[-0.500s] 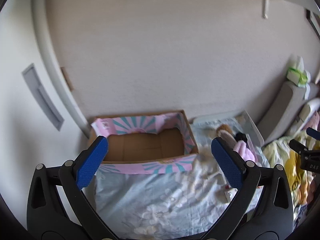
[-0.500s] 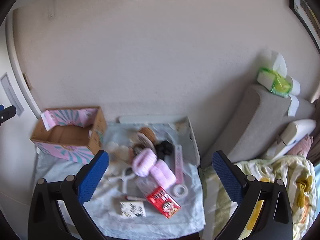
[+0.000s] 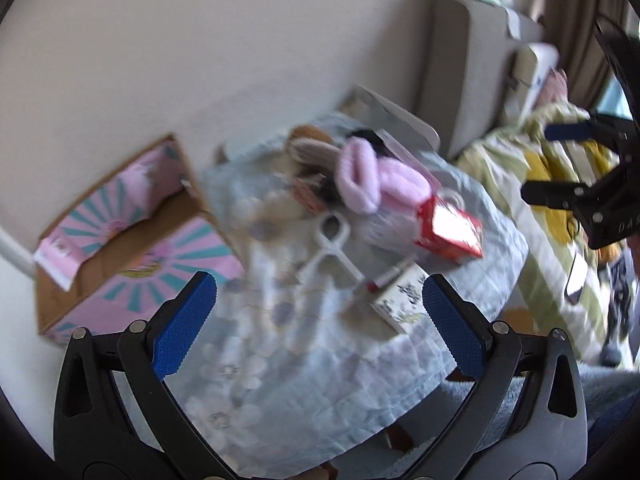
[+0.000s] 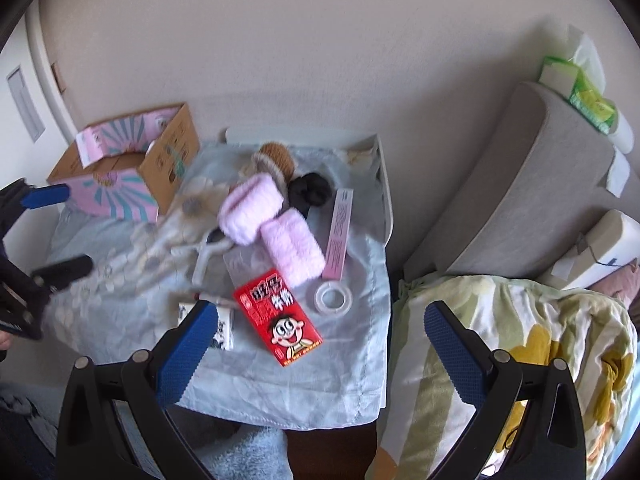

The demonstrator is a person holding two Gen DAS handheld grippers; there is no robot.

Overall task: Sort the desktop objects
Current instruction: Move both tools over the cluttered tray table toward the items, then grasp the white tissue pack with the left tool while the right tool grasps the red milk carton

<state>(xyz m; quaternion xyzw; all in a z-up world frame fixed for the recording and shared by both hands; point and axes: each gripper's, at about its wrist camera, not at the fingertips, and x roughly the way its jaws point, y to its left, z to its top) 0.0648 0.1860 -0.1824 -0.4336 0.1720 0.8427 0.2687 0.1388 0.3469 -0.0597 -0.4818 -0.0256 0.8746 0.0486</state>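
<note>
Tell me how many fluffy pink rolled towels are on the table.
2. One fluffy pink rolled towel lies mid-table beside the black hair scrunchie; the other sits just in front of it, above the red milk carton. More could hide underneath.

A pale blue cloth [image 4: 340, 384] covers the table, bearing a red carton [image 4: 278, 318], tape ring [image 4: 332, 298] and cardboard box [image 4: 168, 160]

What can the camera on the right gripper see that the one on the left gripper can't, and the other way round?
Only the right view shows the clear ring of tape and the cartoon face on the red carton. Only the left view shows the open right gripper and a brown curtain. Both show the pink cardboard box, the fluffy pink rolls and the white plastic scissors.
</note>
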